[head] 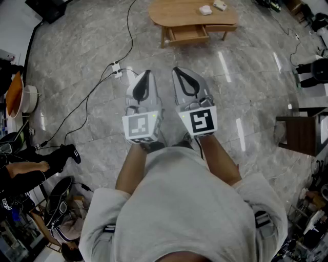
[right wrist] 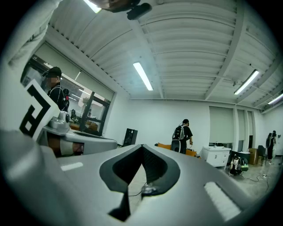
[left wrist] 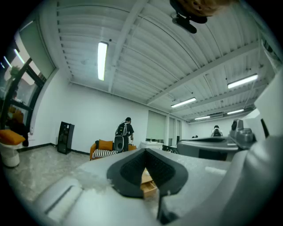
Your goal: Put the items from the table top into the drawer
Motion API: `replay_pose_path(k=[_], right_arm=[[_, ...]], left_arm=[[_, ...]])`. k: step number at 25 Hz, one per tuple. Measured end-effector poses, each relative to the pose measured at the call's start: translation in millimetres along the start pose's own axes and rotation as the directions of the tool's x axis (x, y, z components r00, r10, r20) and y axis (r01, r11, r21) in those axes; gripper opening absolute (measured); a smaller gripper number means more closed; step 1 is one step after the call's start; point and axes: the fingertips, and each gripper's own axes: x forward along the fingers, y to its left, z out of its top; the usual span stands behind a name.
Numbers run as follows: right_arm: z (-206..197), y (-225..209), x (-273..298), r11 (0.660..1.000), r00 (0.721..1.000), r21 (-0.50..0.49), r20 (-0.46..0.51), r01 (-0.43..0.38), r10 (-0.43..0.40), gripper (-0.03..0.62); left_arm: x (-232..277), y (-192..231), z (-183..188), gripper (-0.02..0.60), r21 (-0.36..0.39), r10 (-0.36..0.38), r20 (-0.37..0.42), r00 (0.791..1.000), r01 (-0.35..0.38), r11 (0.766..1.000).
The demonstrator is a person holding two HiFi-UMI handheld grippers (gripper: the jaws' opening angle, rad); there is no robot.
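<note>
A low wooden table (head: pixel 179 15) stands far ahead on the grey floor, with its drawer (head: pixel 188 34) pulled open at the front. Two small pale items (head: pixel 205 9) (head: pixel 220 5) lie on the tabletop. My left gripper (head: pixel 147 72) and right gripper (head: pixel 177 69) are held side by side close to my body, pointing level toward the table and well short of it. Both are shut with nothing between the jaws. In the left gripper view the fingertips meet (left wrist: pixel 146 150) and the wooden drawer (left wrist: pixel 148 185) shows through the gap below them. The right gripper (right wrist: pixel 142 145) is likewise closed at the tips.
A power strip (head: pixel 116 68) with trailing cables lies on the floor left of my path. A dark stool (head: pixel 300 134) stands at the right. A white bucket with an orange object (head: pixel 23 96) and a seated person's legs (head: pixel 36 166) are at the left. A person with a backpack (right wrist: pixel 181 132) stands far off.
</note>
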Motion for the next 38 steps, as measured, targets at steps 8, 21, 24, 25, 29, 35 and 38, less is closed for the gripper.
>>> replay_pose_path(k=[8, 21, 24, 25, 29, 35, 38], right_arm=[[-9.4, 66.1, 43.8, 1.0, 1.0, -0.005, -0.023, 0.008, -0.008, 0.006], [-50.3, 24.5, 85.0, 0.993, 0.989, -0.021, -0.087, 0.115, -0.116, 0.008], [-60.3, -13.8, 113.7, 0.992, 0.99, 0.006, -0.064, 0.128, -0.128, 0.008], [-62.1, -28.4, 124.7, 0.992, 0.991, 0.025, -0.055, 0.124, -0.123, 0.008], [-58.6, -83.0, 173.7, 0.996, 0.998, 0.07, -0.011, 0.064, -0.063, 0.008], [-65.9, -165.8, 217.9, 0.996, 1.0, 0.09, 0.005, 0.013, -0.013, 0.008], [-89.4, -210.3, 222.9, 0.993, 0.998, 0.11, -0.038, 0.052, -0.048, 0.008]], left_arm=[[-16.1, 85.5, 0.7, 0.02, -0.041, -0.014, 0.016, 1.0, 0.015, 0.999], [52.7, 116.5, -36.1, 0.02, -0.114, -0.048, -0.017, 0.999, 0.045, 0.992], [93.9, 117.7, -37.6, 0.02, -0.084, -0.037, -0.029, 0.999, 0.034, 0.996], [110.5, 117.0, -36.0, 0.02, -0.071, -0.033, -0.036, 0.999, 0.03, 0.997], [182.3, 113.5, -23.1, 0.02, -0.018, -0.031, -0.047, 0.998, 0.03, 0.999], [283.0, 86.4, -36.4, 0.02, 0.006, -0.058, -0.099, 0.993, 0.059, 0.998], [318.8, 65.9, -51.5, 0.02, 0.0, -0.082, -0.138, 0.987, 0.083, 0.997]])
